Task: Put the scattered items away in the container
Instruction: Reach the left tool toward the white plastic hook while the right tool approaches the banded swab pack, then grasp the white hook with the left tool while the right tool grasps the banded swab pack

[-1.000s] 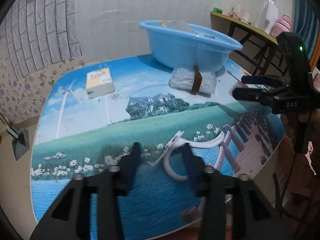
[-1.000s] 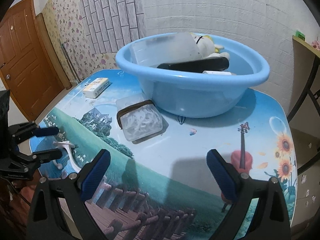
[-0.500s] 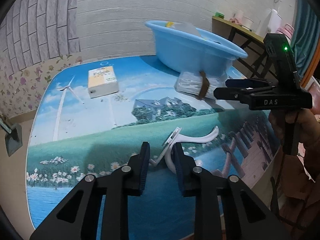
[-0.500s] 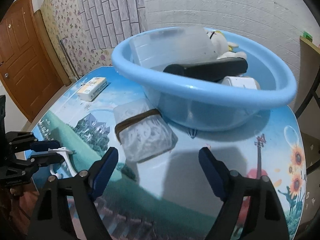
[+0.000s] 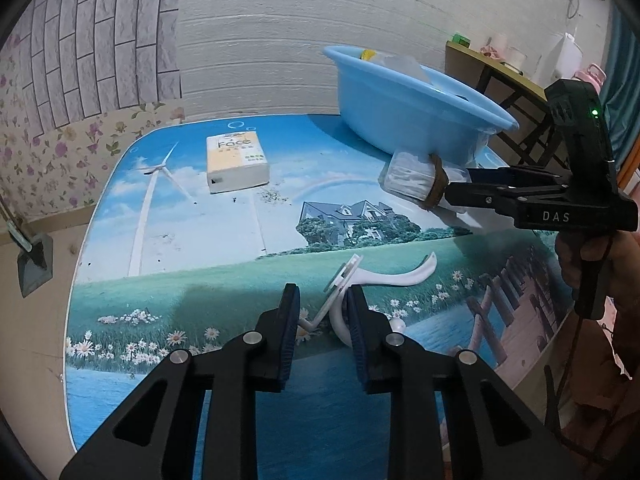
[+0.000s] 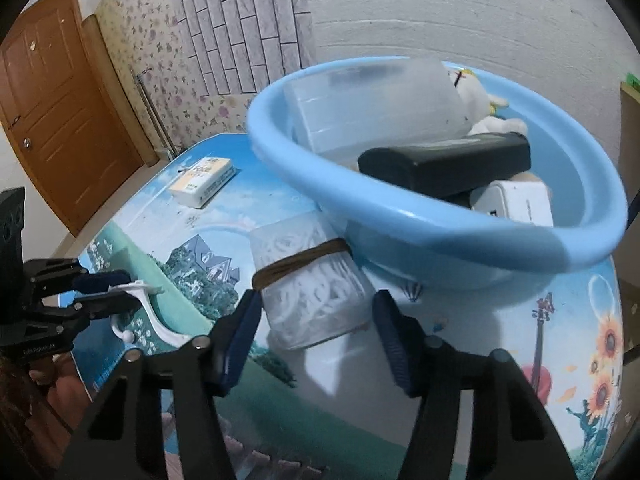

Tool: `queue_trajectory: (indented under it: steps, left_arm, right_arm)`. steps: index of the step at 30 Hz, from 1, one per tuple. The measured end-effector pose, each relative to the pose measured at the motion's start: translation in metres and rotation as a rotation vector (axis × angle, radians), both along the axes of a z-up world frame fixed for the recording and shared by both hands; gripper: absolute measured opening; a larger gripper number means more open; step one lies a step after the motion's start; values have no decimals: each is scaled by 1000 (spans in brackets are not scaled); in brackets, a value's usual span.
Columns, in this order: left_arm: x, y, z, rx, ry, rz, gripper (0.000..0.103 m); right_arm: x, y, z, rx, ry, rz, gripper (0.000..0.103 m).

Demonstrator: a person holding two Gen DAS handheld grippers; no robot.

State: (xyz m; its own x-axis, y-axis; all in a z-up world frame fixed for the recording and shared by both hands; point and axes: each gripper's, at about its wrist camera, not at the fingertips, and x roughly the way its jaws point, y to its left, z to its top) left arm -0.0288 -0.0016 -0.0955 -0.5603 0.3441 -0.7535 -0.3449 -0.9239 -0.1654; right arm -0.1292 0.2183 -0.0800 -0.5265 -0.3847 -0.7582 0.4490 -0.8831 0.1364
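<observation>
"Face" printed on top of the tissue pack (image 5: 237, 164) lying on the table; smaller print below it too small to read. "DAS" in light letters on the side of the right gripper (image 5: 464, 190) body. Nothing else legible.

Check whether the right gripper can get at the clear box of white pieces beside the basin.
Probably yes. The right gripper already straddles the clear box, jaws closing around it with nothing between. The blue basin sits close behind the box, not in the way.
</observation>
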Motion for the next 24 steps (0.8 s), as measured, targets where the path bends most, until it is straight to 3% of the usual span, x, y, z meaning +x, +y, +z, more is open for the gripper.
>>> queue_trajectory:
  steps: [10,16,21,24]
  left_arm:
    - [4,8,1,-31,-4,2,23]
    - [7,17,1,-67,4,8,24]
    - [8,23,2,-88,12,-2,48]
    - [9,28,3,-101,20,-5,57]
  right_arm:
    - [19,18,2,-15,19,-18,54]
    - [38,36,6,46,70,-82,54]
    - [45,53,7,42,68,-132,54]
    - [48,62,8,42,62,-161,54]
